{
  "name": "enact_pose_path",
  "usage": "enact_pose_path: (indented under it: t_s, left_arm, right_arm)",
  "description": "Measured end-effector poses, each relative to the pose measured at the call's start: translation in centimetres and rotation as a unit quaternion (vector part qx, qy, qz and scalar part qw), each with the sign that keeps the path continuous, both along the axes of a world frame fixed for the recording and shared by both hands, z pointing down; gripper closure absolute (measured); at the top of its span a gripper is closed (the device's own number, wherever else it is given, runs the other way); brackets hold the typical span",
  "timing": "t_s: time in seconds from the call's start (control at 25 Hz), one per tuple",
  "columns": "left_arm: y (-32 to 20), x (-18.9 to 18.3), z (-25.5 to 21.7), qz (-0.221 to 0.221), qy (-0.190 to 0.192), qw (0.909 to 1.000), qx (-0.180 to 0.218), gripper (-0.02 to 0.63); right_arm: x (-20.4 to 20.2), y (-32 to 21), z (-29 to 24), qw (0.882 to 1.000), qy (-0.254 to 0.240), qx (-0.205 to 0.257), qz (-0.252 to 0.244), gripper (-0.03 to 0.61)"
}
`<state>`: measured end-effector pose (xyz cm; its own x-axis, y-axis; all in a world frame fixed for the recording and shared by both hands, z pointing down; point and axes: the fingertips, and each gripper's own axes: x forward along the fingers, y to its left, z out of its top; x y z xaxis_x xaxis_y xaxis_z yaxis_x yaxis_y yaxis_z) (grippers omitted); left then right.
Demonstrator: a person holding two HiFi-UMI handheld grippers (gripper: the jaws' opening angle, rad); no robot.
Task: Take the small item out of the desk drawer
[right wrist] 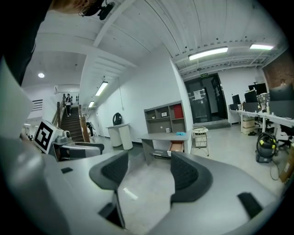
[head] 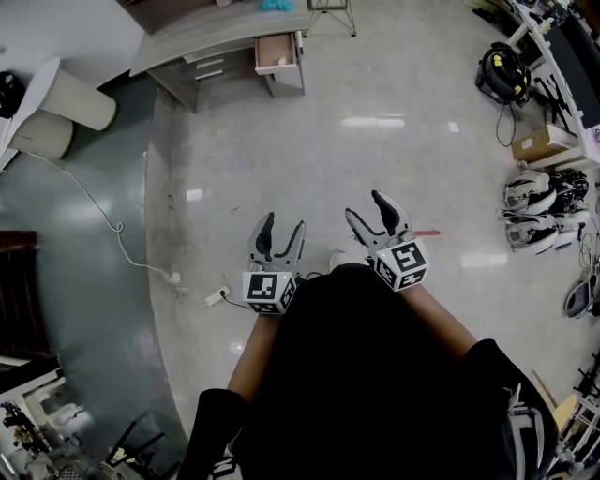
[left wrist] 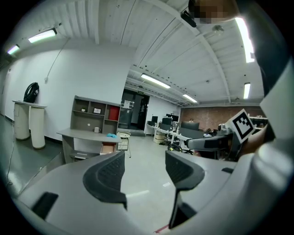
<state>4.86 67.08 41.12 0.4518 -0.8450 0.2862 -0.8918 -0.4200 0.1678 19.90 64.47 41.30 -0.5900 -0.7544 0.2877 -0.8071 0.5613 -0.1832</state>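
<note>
Far across the floor stands a grey desk (head: 216, 33) with its wooden drawer (head: 279, 53) pulled open. A small pale item (head: 282, 62) lies inside, too small to make out. Both grippers are held close to my body, far from the desk. My left gripper (head: 279, 234) is open and empty, and so is my right gripper (head: 375, 211). In the left gripper view the desk (left wrist: 87, 134) and drawer (left wrist: 109, 148) show beyond the open left gripper (left wrist: 144, 172). In the right gripper view the drawer (right wrist: 176, 147) shows past the open right gripper (right wrist: 149, 172).
A white cable and power strip (head: 217, 296) lie on the floor at left. Two white cylinders (head: 70, 98) stand at far left. A vacuum (head: 502, 70), a cardboard box (head: 539, 142) and gear (head: 544, 206) line the right side. A wire stool (head: 330, 14) stands beside the desk.
</note>
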Motion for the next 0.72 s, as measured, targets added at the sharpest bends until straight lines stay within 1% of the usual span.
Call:
enact_pose_path:
  t_s: [0.08,0.2,0.28,0.4,0.48,0.6,0.72]
  left_arm:
    - [-0.1,0.7,0.1,0.007,-0.001,1.0,-0.001,0.36]
    - [-0.2,1.4,0.4,0.008,0.009,0.9999,-0.007,0.36]
    - [-0.1,1.9,0.6,0.01,0.012,0.9998,-0.01,0.36]
    - [-0.2,2.4,0.9,0.015,0.006,0.9998,-0.015,0.36]
    - [-0.6,2.3,1.3,0.015,0.002,0.9997,-0.021,0.36]
    - [-1.8,2.2,2.1,0.013,0.005,0.9995,-0.027,0.36]
    - [-4.1,1.8,2.3,0.017,0.011,0.9995,-0.025,0.36]
  right_arm:
    - [0.5,-0.2,0.4,1.0,-0.002,-0.005,0.0,0.305]
    - [1.1,-0.3,1.7,1.0,-0.007,-0.017,-0.003,0.305]
    - [1.2,-0.1,2.5,0.999,-0.012,-0.029,-0.012,0.307]
    - [0.9,0.0,3.6,0.998,-0.018,-0.05,-0.036,0.312]
    - [0.7,-0.3,4.1,0.997,-0.019,-0.056,-0.042,0.311]
    - [0.8,-1.5,4.6,0.998,-0.019,-0.058,-0.034,0.313]
    - [0.7,-3.8,5.1,0.998,-0.016,-0.064,-0.023,0.311]
